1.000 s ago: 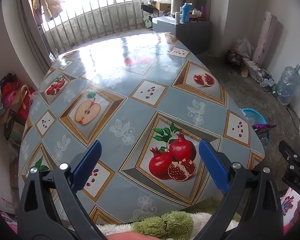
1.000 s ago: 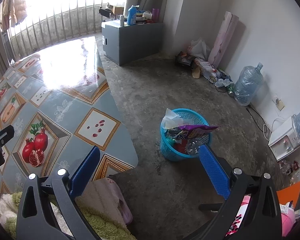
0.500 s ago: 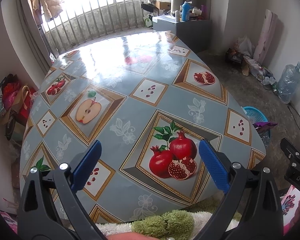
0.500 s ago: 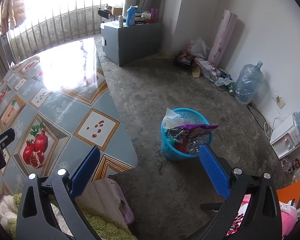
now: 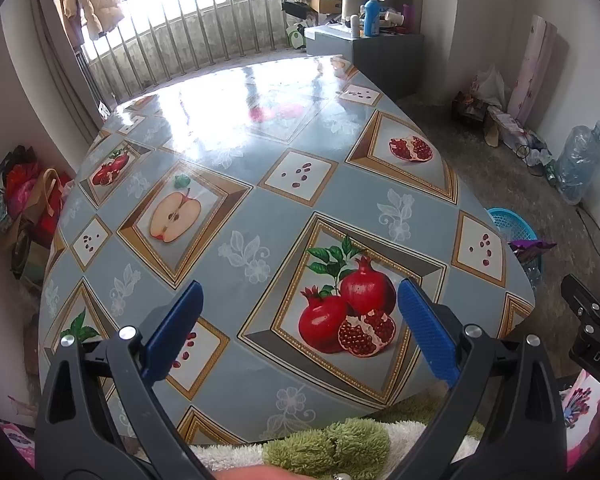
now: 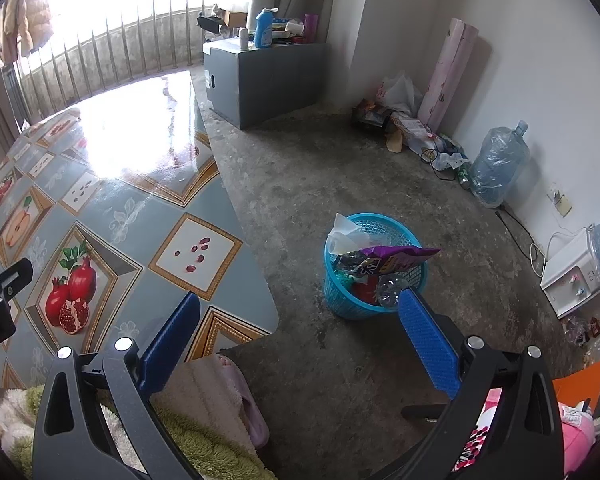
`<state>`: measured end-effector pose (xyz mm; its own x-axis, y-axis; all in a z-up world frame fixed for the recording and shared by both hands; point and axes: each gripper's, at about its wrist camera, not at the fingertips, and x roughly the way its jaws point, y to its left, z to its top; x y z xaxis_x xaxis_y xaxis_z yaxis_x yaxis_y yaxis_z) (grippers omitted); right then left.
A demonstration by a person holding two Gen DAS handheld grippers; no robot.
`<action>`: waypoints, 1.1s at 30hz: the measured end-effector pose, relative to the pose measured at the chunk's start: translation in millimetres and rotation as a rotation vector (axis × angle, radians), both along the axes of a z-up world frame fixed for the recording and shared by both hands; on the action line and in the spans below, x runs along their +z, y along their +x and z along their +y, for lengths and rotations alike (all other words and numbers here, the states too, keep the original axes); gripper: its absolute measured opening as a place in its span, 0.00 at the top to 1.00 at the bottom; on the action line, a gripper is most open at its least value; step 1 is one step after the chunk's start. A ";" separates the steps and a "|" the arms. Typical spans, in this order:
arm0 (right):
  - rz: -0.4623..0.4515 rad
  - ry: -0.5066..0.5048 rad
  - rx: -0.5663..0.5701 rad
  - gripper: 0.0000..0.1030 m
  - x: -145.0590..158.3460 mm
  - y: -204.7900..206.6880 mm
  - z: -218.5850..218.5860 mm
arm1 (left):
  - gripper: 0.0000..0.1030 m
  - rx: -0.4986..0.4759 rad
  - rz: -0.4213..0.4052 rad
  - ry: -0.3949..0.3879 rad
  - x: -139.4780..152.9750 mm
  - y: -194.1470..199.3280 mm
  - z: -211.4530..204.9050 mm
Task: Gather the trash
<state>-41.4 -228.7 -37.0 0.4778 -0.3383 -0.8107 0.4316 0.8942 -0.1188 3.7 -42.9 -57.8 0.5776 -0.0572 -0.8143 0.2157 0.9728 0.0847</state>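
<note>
A blue mesh trash basket [image 6: 340, 304] stands on the concrete floor right of the table, holding a purple snack bag [image 6: 392, 258], a clear plastic bottle [image 6: 390, 286] and white plastic. It also shows in the left wrist view [image 5: 512, 224], partly hidden by the table edge. My left gripper [image 5: 298, 328] is open and empty above the table [image 5: 340, 196], which has a fruit-print cloth. My right gripper [image 6: 298, 332] is open and empty, over the floor between the table corner and the basket. No loose trash shows on the table.
A grey cabinet [image 6: 268, 76] with bottles stands at the far end. A water jug [image 6: 498, 168], a rolled mat [image 6: 448, 72] and bags lie along the right wall. A white appliance [image 6: 572, 276] sits on the floor. A pink slipper [image 6: 240, 396] lies below my right gripper.
Both views have shifted only slightly. Both grippers stay open and empty.
</note>
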 end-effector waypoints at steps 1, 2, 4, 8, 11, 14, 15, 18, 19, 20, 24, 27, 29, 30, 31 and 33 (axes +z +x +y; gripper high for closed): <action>-0.001 -0.001 0.000 0.06 0.1 -0.3 0.0 | 0.09 0.000 0.000 0.000 -0.1 -0.1 0.2; -0.001 0.000 0.000 0.06 0.2 -0.6 -0.2 | 0.09 0.000 0.000 0.001 0.1 0.0 -0.2; -0.002 -0.001 0.001 0.06 -0.1 -0.1 0.1 | 0.09 0.000 0.000 0.000 0.0 -0.2 0.1; -0.002 0.000 0.004 0.06 -1.2 -0.1 0.2 | 0.09 -0.001 -0.002 0.001 0.0 -0.7 0.3; -0.002 0.000 0.006 0.06 -1.9 0.5 0.5 | 0.09 0.001 -0.001 0.000 0.3 -0.5 -0.2; -0.001 0.000 0.006 0.06 -2.3 0.8 1.0 | 0.09 0.000 -0.001 0.000 0.3 -0.4 0.1; -0.001 0.000 0.006 0.06 -2.4 1.0 1.0 | 0.09 0.000 0.000 -0.001 -0.1 -0.4 0.6; -0.001 0.001 0.006 0.06 -2.4 1.1 1.2 | 0.09 0.000 -0.001 0.000 0.1 -0.4 0.1; 0.000 0.000 0.006 0.06 -2.3 1.0 1.1 | 0.09 0.000 -0.001 0.000 0.1 -0.4 0.0; 0.001 0.000 0.006 0.06 -2.6 0.8 1.3 | 0.09 -0.001 0.000 0.000 -0.2 -0.5 0.2; 0.001 -0.001 0.007 0.06 -2.8 1.0 1.3 | 0.09 -0.001 0.001 0.000 -0.2 -0.1 0.8; 0.001 0.001 0.006 0.06 -3.0 0.8 0.9 | 0.09 0.000 0.001 0.000 0.0 -0.2 0.2; 0.002 0.001 0.007 0.06 -2.9 0.9 0.6 | 0.09 0.001 0.002 0.000 -0.3 -0.2 0.8; 0.002 0.001 0.007 0.06 -3.0 1.0 0.8 | 0.09 0.000 0.001 0.000 -0.1 0.0 0.4; 0.002 0.001 0.008 0.06 -2.9 0.9 0.7 | 0.09 0.000 0.001 0.001 0.0 0.1 0.4; 0.001 0.002 0.008 0.06 -3.0 0.9 0.8 | 0.09 0.000 0.001 0.000 0.0 0.1 0.6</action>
<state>-40.5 -227.9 -40.0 0.4796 -0.3333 -0.8117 0.4244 0.8978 -0.1178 3.8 -42.2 -57.9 0.5769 -0.0571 -0.8148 0.2159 0.9727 0.0847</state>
